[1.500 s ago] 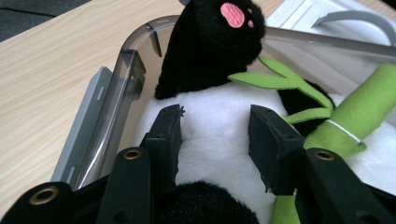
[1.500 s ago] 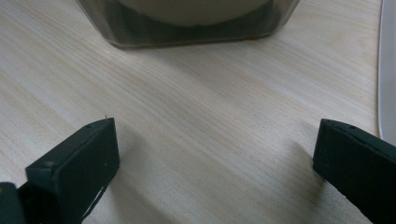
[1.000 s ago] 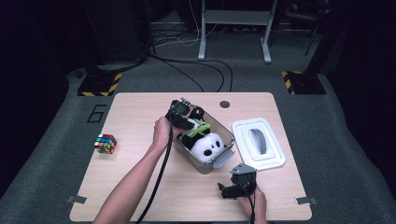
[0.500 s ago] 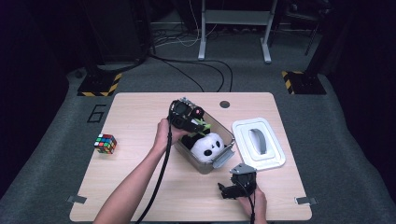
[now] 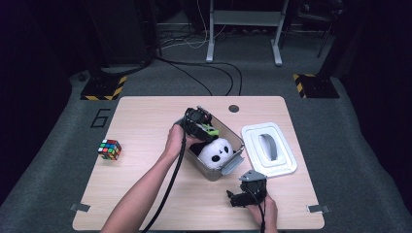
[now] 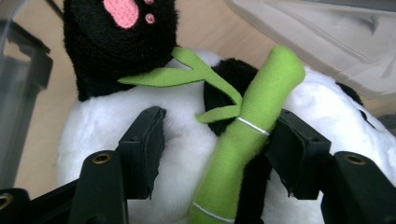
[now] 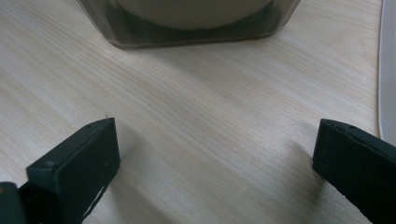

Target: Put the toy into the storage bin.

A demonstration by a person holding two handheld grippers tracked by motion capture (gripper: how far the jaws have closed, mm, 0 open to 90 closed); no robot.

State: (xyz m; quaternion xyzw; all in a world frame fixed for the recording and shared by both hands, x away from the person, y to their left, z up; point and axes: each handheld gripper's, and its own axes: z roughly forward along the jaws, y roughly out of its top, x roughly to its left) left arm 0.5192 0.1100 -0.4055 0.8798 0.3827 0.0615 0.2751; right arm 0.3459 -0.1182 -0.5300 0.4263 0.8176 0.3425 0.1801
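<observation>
on the wooden table (image 5: 145,126), a rubik's cube (image 5: 109,149) sits near its left edge. mid-table, the plush panda (image 6: 187,140) lies in the clear bin (image 5: 233,167), between the left gripper (image 6: 217,140) jaws, which have just been closing from wider, half-open, pads at its belly and bamboo stick (image 6: 247,130); a second ago it hovered higher. near the front edge, the right gripper (image 7: 215,154) rests wide open, empty.

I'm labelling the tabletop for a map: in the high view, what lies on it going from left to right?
Colour cube → left gripper over the clear bin → panda plush inside that bin → white lid.
</observation>
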